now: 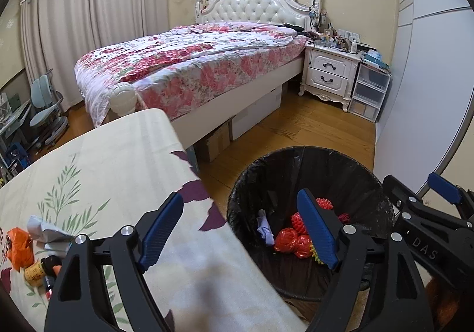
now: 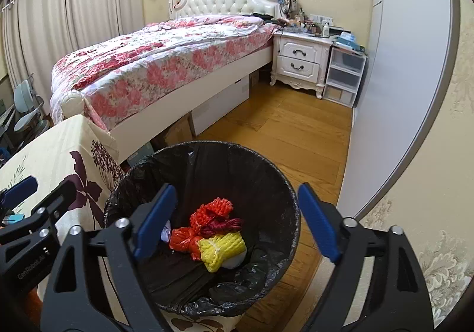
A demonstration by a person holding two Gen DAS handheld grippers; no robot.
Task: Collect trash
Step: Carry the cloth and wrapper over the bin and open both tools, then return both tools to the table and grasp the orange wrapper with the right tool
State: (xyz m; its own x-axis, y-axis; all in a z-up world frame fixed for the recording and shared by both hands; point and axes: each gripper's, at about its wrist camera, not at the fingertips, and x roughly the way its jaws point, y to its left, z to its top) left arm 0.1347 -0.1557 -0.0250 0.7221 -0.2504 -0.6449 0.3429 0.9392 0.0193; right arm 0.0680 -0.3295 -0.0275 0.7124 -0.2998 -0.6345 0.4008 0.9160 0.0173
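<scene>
A bin with a black liner (image 2: 207, 145) stands on the wood floor beside the cloth-covered table (image 1: 118, 154). Inside lie a yellow foam net (image 2: 222, 249), red foam nets (image 2: 210, 210), a red bag (image 2: 182, 238) and white paper (image 1: 265, 228). My right gripper (image 2: 237, 220) hangs open over the bin, nothing between its blue pads. My left gripper (image 1: 240, 231) is open too, straddling the table's edge and the bin's rim (image 1: 311, 151), empty. On the table's near left lie crumpled paper (image 1: 44, 232), an orange wrapper (image 1: 19, 246) and a small tan roll (image 1: 35, 271).
A bed with a floral quilt (image 1: 189, 65) fills the room behind, with cardboard boxes (image 1: 216, 139) under it. A white nightstand (image 1: 328, 74) and plastic drawers (image 1: 370, 92) stand at the back right. A grey wardrobe door (image 1: 420, 80) runs along the right. Desk chairs (image 1: 44, 112) stand far left.
</scene>
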